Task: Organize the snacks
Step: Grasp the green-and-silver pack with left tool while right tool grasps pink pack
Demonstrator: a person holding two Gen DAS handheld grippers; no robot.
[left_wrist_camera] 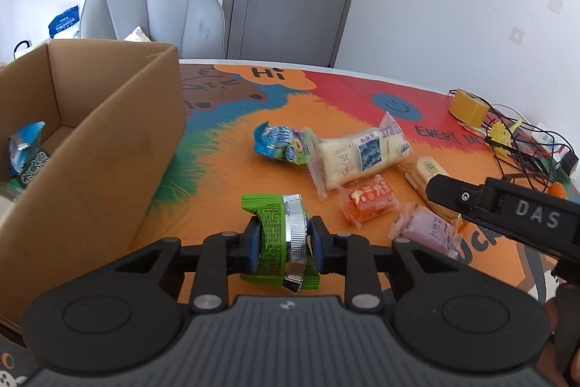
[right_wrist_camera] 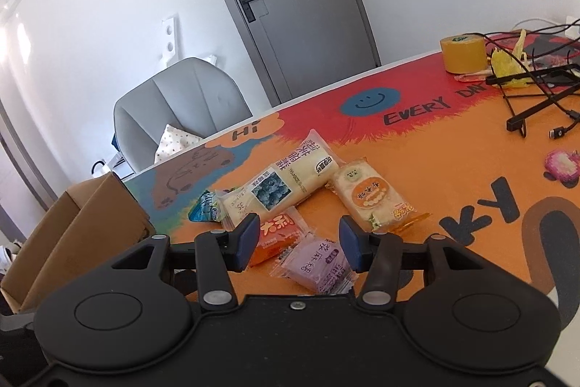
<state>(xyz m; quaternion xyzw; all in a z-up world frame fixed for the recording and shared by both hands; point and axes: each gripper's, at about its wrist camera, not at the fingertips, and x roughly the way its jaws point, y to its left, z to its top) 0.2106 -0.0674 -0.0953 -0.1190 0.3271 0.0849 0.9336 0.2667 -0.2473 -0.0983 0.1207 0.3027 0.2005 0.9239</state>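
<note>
The left tool [left_wrist_camera: 284, 242] is clenching a green snack packet [left_wrist_camera: 275, 227] with a silver crimped edge, its blue pads [left_wrist_camera: 253, 243] pressing on both sides of the wrapper. The packet is sitting low over the colourful tabletop [left_wrist_camera: 224, 169], just right of the cardboard box [left_wrist_camera: 108, 147]. Inside the box, a blue-and-white packet [left_wrist_camera: 27, 147] is leaning against the far corner.

The right tool [right_wrist_camera: 295, 243] is hanging released, its two fingers standing apart with nothing pressed between them. Below the gap a purple packet [right_wrist_camera: 319, 263] is lying flat on the tabletop, with an orange packet [right_wrist_camera: 277, 234] just beside it on the left. Behind these, a long white bread packet [right_wrist_camera: 282, 180] is lying slantwise, touching a small blue packet [right_wrist_camera: 204, 209] at its left end, and a pale cracker packet [right_wrist_camera: 366, 198] is resting at its right end.

At the far right of the tabletop, a roll of yellow tape [right_wrist_camera: 462, 53] is standing near a tangle of black cables [right_wrist_camera: 536, 86]. A grey chair [right_wrist_camera: 174, 104] is standing beyond the tabletop, before a grey door [right_wrist_camera: 297, 6].
</note>
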